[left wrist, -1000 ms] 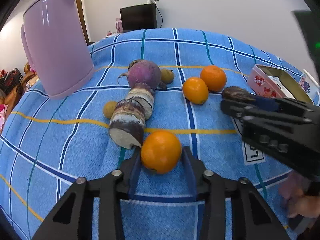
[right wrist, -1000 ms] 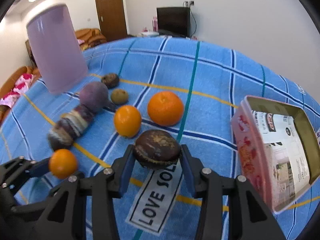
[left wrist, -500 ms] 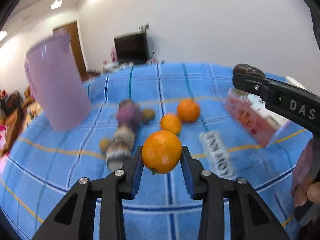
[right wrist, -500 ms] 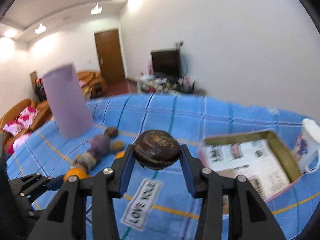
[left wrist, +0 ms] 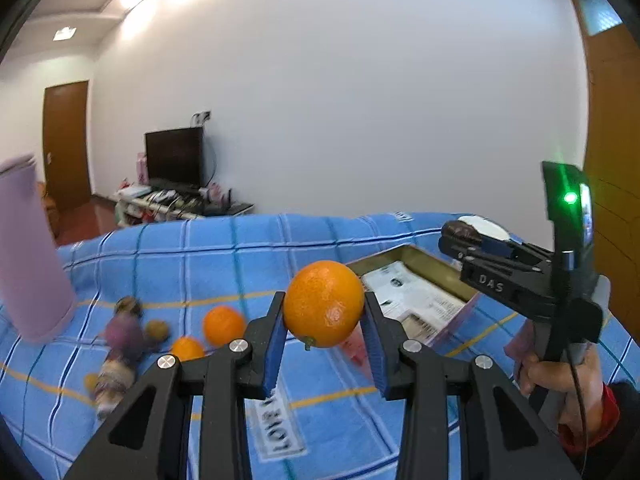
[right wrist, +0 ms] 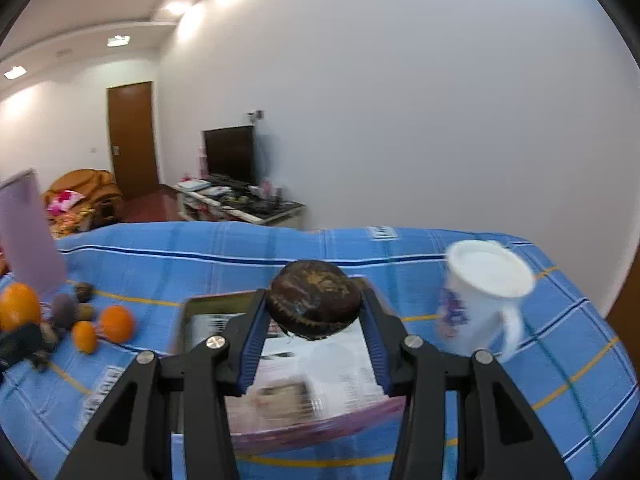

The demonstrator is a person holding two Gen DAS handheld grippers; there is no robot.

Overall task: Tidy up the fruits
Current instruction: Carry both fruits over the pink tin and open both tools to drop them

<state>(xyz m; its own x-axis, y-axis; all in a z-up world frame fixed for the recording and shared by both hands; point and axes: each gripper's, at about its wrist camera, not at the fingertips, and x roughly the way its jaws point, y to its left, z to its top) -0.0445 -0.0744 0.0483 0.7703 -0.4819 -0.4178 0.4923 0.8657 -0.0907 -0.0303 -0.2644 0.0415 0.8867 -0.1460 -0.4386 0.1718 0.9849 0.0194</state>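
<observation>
Box (right wrist: 280, 364) sits right below my right gripper (right wrist: 315, 322), jaws clamped on the dark fruit (right wrist: 314, 300), while my left gripper (left wrist: 324, 322), holding the orange (left wrist: 323, 303), has it at two o'clock.

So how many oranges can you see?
3: one orange held in the left gripper, two oranges side by side on the blue cloth. More may be hidden.

Left gripper (left wrist: 325, 330) and right gripper (right wrist: 316, 332) are both raised, jaws clamped, tilted slightly downward.
</observation>
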